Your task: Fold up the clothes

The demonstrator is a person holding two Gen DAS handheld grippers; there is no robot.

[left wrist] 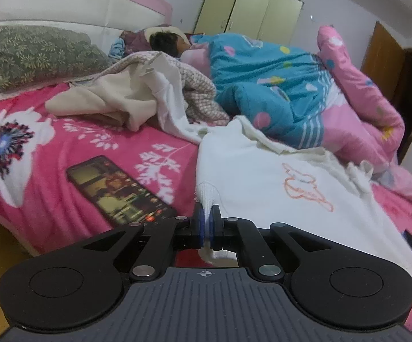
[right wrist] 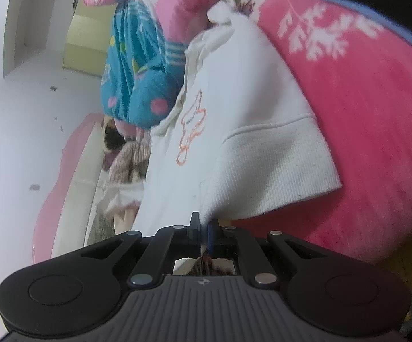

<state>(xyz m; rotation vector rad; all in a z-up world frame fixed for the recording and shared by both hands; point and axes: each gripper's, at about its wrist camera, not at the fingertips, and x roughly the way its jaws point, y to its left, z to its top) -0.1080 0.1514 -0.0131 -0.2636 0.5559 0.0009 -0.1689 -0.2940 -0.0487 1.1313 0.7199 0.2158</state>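
Your left gripper (left wrist: 206, 222) is clamped on the ribbed hem of the white sweatshirt (left wrist: 262, 171); your right gripper (right wrist: 204, 228) pinches the same hem's other corner (right wrist: 277, 171). That two-corner hold looks meant to keep the hem taut for a fold. The sweatshirt lies spread on the pink bed (left wrist: 63, 131), print up, a phone (left wrist: 120, 191) just beside it. Beyond, a person sleeps under a quilt (left wrist: 262, 85). No containers show.
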